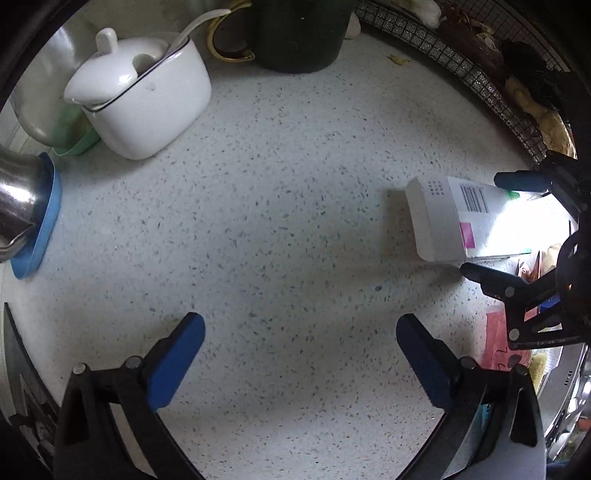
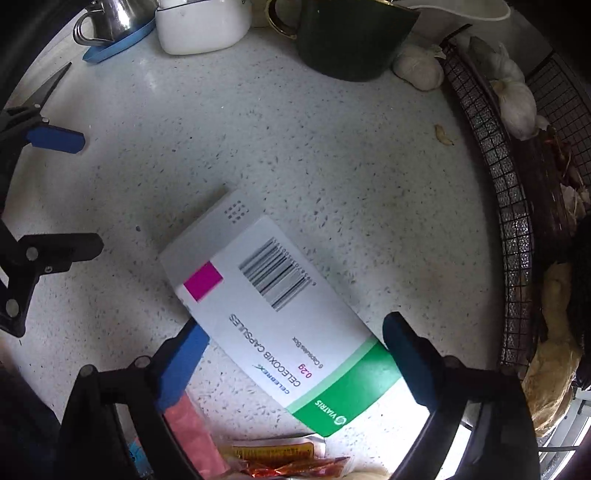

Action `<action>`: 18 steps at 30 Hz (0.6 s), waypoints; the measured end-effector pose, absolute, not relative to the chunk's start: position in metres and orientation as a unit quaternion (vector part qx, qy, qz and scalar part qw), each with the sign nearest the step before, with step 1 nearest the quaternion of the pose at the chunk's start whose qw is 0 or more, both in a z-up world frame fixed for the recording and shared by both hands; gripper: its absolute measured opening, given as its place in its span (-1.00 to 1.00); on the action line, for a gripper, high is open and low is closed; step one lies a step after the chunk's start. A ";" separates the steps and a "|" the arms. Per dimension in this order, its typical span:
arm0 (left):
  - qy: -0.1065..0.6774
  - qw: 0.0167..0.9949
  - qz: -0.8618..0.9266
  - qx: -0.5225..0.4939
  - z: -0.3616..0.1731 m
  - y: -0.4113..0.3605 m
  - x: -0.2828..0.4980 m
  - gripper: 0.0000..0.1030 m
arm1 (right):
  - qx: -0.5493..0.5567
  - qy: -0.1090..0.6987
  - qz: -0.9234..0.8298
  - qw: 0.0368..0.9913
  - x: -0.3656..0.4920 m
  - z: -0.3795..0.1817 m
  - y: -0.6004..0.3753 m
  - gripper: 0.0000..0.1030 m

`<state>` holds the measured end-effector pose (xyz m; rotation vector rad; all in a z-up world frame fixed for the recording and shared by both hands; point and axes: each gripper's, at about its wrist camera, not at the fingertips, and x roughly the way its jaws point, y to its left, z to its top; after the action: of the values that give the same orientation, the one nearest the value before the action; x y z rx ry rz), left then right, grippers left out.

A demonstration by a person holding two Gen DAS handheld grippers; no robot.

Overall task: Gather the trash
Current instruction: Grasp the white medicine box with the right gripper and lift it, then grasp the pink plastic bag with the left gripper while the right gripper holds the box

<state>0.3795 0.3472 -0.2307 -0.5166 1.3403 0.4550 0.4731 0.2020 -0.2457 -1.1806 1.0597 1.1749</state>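
A speckled pale stone surface (image 2: 332, 155) is seen from above in both wrist views.

Left wrist view, left to right: a shiny steel vessel (image 1: 14, 206) is set on a flat blue mat (image 1: 44, 221) at the left edge. A white ceramic lidded pot with a spoon in its notch (image 1: 144, 99) stands beside it, with a dark green mug with a gold handle (image 1: 299, 33) further along the back. The left tool (image 1: 299, 354) is held above bare surface, its blue-padded jaws spread wide with nothing between them.

The white flat cardboard medicine box with a barcode, magenta square and green band (image 2: 273, 314) lies flat near the right side of that view, well apart from the left tool.

Right wrist view: the right tool (image 2: 295, 339) is placed over the box, jaws wide, one blue pad on either long side; contact with the card cannot be confirmed. A pink wrapper (image 2: 188, 424) and orange foil sachets (image 2: 291, 461) lie just below the box. A garlic bulb (image 2: 419, 68) sits by the mug, and a dark wire mesh basket (image 2: 513, 229) holding more garlic borders the right.
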 end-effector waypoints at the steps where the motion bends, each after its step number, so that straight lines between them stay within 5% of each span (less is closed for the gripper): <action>1: 0.605 0.734 0.205 -0.231 -0.227 0.347 0.381 0.99 | -0.494 0.451 0.500 0.551 0.474 -0.245 0.202 0.66; 8: 0.593 0.748 0.192 -0.226 -0.214 0.344 0.392 0.99 | -0.469 0.452 0.495 0.576 0.476 -0.235 0.192 0.25; 18: 0.554 0.791 0.131 -0.225 -0.170 0.312 0.398 0.99 | -0.351 0.469 0.399 0.706 0.475 -0.159 0.122 0.22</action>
<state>0.3977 0.3120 -0.1705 -0.4847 1.1929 0.2829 0.4747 0.1224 -0.1591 -0.7794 1.0415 0.8878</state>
